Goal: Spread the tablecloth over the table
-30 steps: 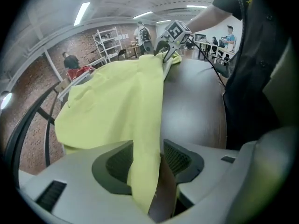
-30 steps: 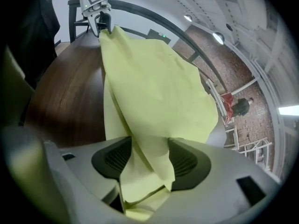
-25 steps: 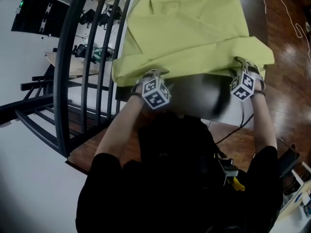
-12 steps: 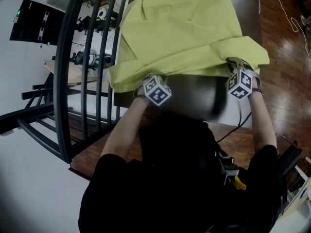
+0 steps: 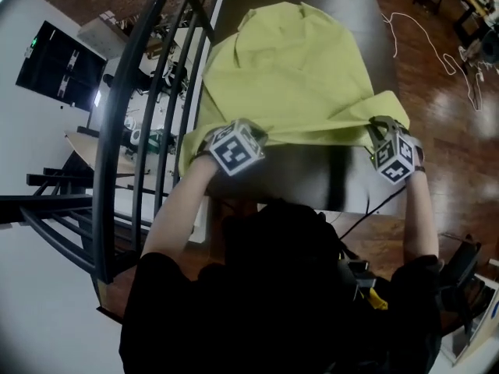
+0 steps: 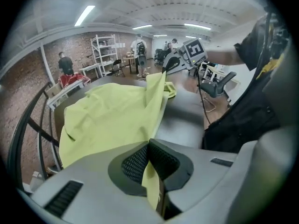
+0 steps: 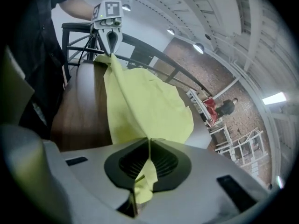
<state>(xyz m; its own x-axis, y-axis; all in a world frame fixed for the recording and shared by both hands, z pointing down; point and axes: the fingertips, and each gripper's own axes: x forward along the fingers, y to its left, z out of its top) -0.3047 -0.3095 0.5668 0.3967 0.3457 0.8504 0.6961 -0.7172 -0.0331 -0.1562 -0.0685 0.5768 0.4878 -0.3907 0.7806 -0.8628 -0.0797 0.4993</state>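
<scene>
Both near corners of the tablecloth sat pinched: left gripper clamped on one, right gripper with jaws just closed on the other. Cloth lay bunched across the tabletop at upper centre. Forearms reached forward, grippers tilted down.

L hand-held gripper & R hand-held gripper both pinch tablecloth edge; R jaws just finished closing on it. Arms stretched fwd, grippers angled down.

Dark railing close along table left edge; right side open floor.
</scene>
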